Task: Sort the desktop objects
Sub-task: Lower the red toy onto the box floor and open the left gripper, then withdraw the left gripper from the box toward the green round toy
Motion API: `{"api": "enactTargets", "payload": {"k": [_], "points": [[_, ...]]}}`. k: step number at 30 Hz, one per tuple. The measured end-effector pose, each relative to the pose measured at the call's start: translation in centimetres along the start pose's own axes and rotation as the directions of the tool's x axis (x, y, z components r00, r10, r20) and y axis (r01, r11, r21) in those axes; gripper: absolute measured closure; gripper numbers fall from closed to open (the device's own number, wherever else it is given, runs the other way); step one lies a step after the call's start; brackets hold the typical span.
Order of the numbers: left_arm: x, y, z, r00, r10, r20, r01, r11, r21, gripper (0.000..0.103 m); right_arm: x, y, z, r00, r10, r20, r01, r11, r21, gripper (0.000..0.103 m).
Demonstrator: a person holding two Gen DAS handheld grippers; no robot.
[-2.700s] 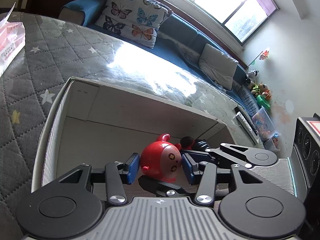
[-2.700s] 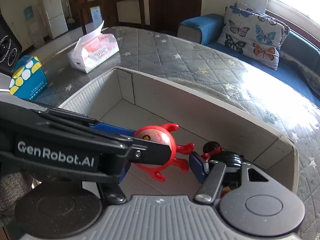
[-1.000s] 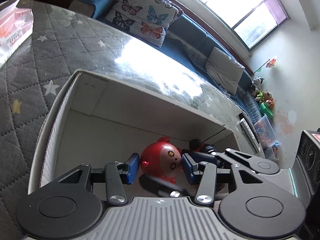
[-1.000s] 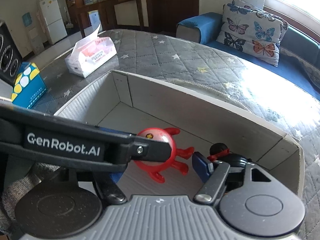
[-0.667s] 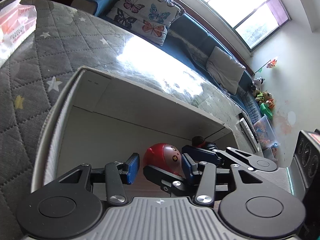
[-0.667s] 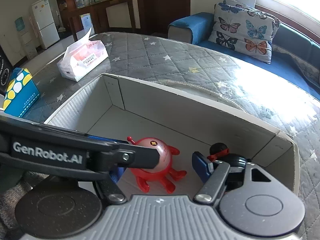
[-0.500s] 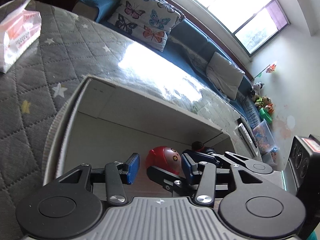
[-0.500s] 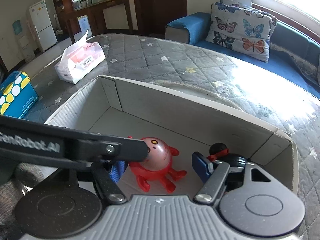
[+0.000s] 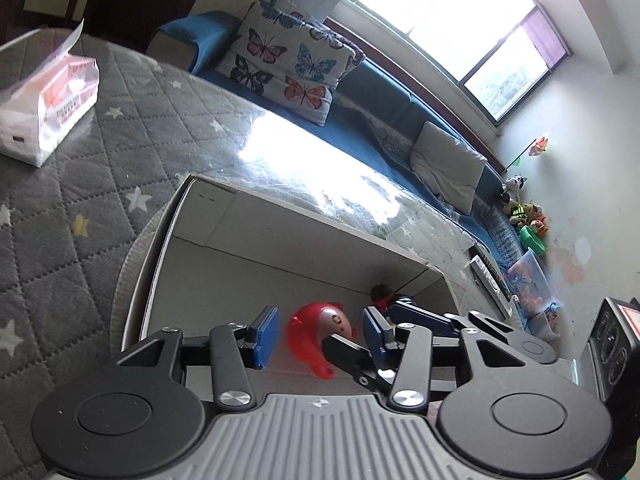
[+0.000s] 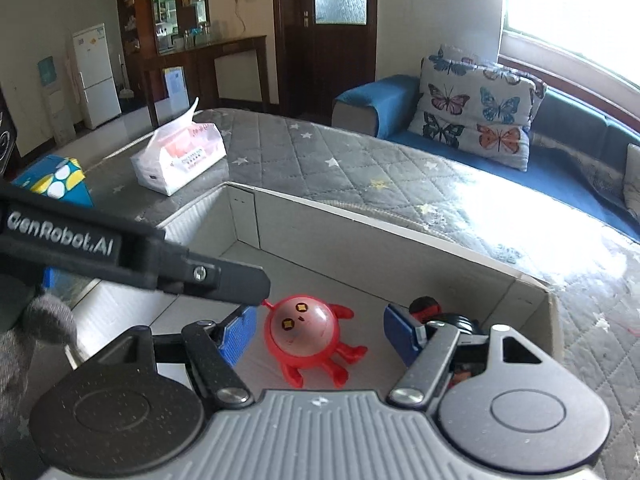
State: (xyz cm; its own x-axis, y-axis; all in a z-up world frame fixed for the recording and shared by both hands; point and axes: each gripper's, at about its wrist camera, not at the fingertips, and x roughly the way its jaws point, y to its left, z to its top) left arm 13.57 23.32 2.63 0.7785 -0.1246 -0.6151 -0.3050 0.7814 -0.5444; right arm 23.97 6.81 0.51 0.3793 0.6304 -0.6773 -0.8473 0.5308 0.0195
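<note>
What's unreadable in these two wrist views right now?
- Black-and-red toy: right wrist view, mostly behind the right tongs' finger; left wrist view shows only its top. Its shape can't be told.
- Red round toy: left wrist view, lower part covered by the other tongs' arm.
- Cardboard box near wall: both views, hidden under the tong bodies.
- Tissue pack print: too small.

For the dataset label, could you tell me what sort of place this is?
Most likely a home living room: a blue sofa with a butterfly cushion, and a white fridge beyond.
</note>
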Motion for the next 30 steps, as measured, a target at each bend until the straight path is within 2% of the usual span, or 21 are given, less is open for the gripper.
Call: {"api": "enactTargets", "payload": {"k": [13,19,30], "points": [[-3.0,-3.2,-2.4,0.999,-0.024,0.035,0.021,0.997,0.069,0.054,-6.9,0.2,-2.2,0.994,-0.022,0.106,0.021,1.000,0.015,0.030],[-4.2,-4.9,-4.0,0.998,-0.044,0.038,0.040,0.994,0.103,0.054,-10.0,0.8,-4.2,0.988,-0.053,0.148,0.052,0.999,0.006,0.024],[-5.3,-7.1,-7.2,0.997,-0.067,0.024,0.062,0.986,0.155,0.054,-14.0,2.5,-8.2,0.976,-0.106,0.191,0.111,0.994,-0.019,0.023]]}}
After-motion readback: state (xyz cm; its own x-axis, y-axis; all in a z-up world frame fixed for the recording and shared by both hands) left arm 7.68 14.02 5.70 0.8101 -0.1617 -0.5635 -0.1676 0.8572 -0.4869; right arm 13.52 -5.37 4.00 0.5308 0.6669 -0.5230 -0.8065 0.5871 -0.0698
